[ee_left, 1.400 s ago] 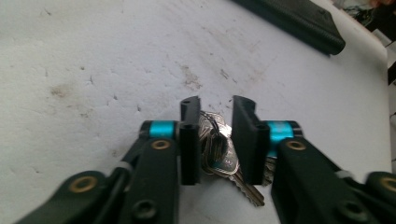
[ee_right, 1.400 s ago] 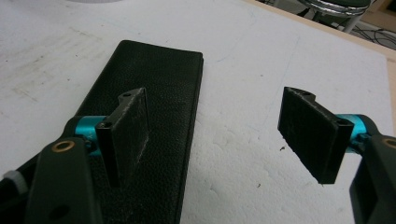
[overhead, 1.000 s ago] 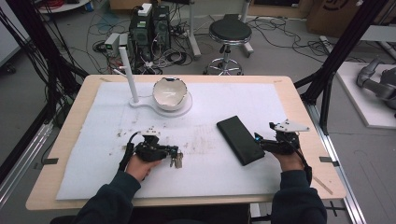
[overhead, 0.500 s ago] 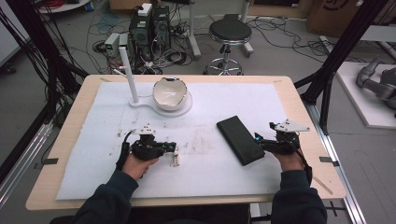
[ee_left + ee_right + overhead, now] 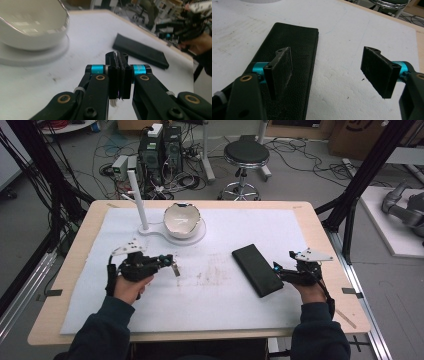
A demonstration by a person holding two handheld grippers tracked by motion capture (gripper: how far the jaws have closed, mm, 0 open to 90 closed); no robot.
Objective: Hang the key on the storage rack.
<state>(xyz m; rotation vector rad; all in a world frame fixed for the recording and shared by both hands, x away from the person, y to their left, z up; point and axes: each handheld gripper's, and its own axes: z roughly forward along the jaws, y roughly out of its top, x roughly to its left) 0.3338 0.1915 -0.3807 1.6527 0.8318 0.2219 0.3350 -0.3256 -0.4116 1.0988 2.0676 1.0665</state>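
On white foam sheet (image 5: 210,290): flat black leather-grain case (image 5: 257,269)

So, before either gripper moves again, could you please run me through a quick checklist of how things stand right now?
1. Right gripper jaws apart, ready to take something: ok, wide open.
2. Flat black leather-textured case lying flat on the white table cover: ok.
3. Right gripper lined up around the case: not ok; one jaw is over it, the other over bare cover.
4. Left gripper shut on something: it is shut, with a thin light edge between the jaws; what it is, cannot tell.
5. White bowl seated on its white stand: ok, tilted.
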